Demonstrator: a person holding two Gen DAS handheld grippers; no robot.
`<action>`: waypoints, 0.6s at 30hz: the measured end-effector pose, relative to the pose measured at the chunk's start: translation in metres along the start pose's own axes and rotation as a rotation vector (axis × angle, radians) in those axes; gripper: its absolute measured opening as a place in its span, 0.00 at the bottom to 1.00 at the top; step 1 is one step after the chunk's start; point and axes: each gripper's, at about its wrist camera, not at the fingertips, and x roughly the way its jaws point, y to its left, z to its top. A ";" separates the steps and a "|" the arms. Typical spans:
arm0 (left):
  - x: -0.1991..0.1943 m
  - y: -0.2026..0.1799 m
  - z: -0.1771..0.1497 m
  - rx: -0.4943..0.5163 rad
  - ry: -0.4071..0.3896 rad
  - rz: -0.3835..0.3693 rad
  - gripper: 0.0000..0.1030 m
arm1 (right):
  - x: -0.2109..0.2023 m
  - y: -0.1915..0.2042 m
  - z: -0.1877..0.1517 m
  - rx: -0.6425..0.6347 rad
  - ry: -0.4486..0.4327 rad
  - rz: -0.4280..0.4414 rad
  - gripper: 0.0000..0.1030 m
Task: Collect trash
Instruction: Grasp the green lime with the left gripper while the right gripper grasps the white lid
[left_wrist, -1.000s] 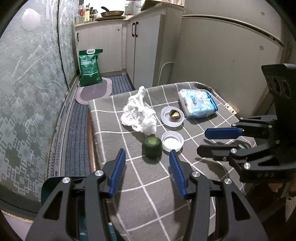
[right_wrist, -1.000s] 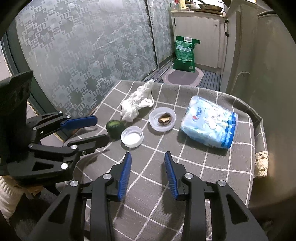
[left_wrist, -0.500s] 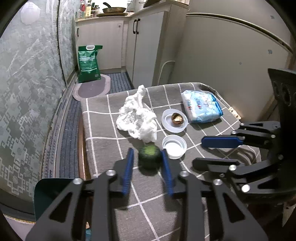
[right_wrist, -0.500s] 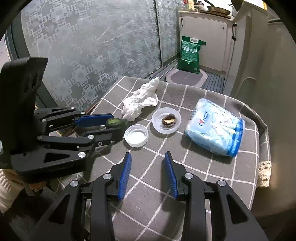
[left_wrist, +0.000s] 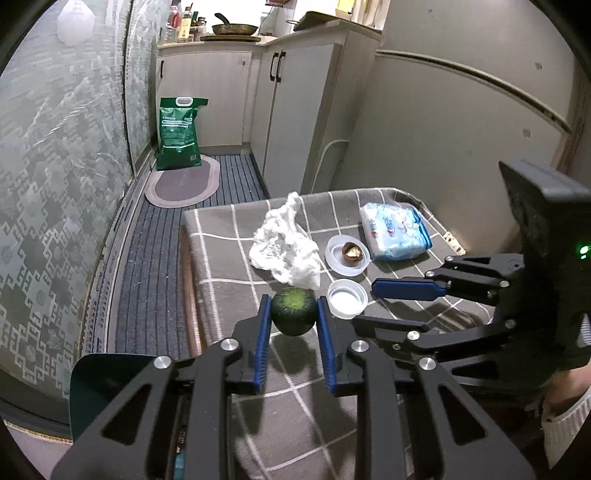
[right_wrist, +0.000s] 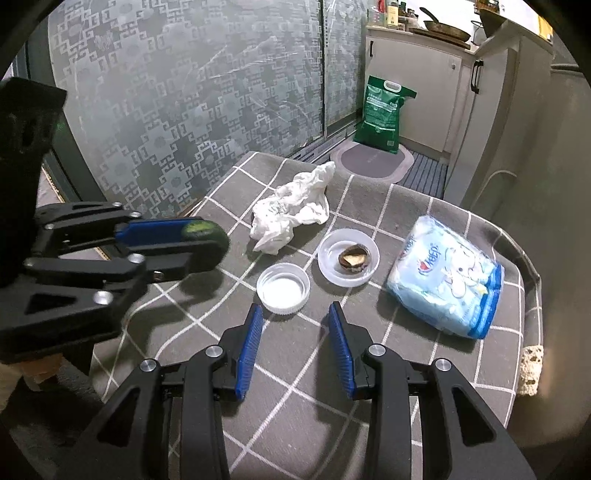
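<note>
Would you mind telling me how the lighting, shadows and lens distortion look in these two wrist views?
Left wrist view: strong fisheye bending of the cabinets and a dark vignette; blown-out brightness around the pan; the green fruit in the left gripper looks sharp. Right wrist view: soft shadows on the checked cloth under that gripper; the crumpled tissue looks slightly overexposed.

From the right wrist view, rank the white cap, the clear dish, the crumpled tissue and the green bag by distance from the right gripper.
1. White cap, just ahead, slightly left.
2. Clear dish, ahead, slightly right.
3. Crumpled tissue, farther back, left.
4. Green bag, on the floor beyond the table.

Right gripper jaws stand open.
</note>
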 end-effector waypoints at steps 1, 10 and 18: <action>-0.002 0.002 0.000 -0.004 -0.003 0.001 0.25 | 0.001 0.002 0.001 -0.004 0.001 -0.003 0.37; -0.018 0.028 -0.002 -0.044 -0.024 0.024 0.25 | 0.010 0.009 0.011 -0.020 0.007 -0.019 0.36; -0.031 0.055 -0.009 -0.076 -0.034 0.053 0.25 | 0.003 0.027 0.022 -0.034 0.000 -0.024 0.29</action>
